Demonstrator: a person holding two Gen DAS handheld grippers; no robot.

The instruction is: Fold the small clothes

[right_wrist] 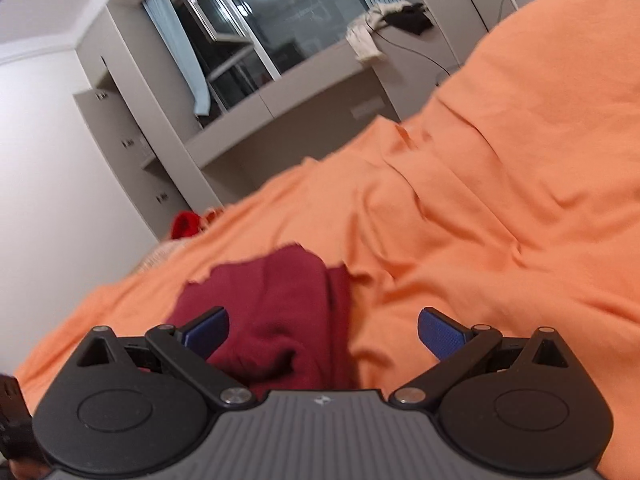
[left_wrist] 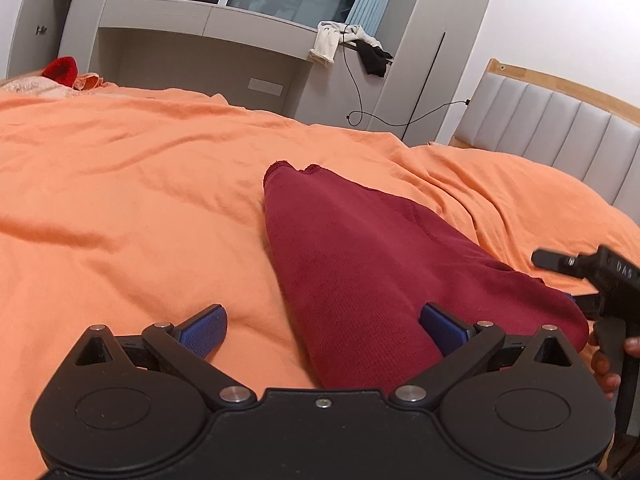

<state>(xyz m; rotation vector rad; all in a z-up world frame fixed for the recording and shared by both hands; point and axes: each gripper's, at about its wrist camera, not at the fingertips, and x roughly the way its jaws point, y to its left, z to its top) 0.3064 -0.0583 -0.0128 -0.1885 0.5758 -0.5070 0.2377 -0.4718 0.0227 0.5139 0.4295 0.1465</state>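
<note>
While both tools hover with jaws spread wide and empty, the dark red garment (left_wrist: 360,264) lies as a long narrow strip on the orange bedsheet (left_wrist: 120,184) — just ahead of the left gripper (left_wrist: 324,330), its near end between the fingers. It sits ahead-left of the right gripper (right_wrist: 324,330). Judging by that shape, a lengthwise fold looks done; next likely calls for pinching one end and carrying it over the other.
</note>
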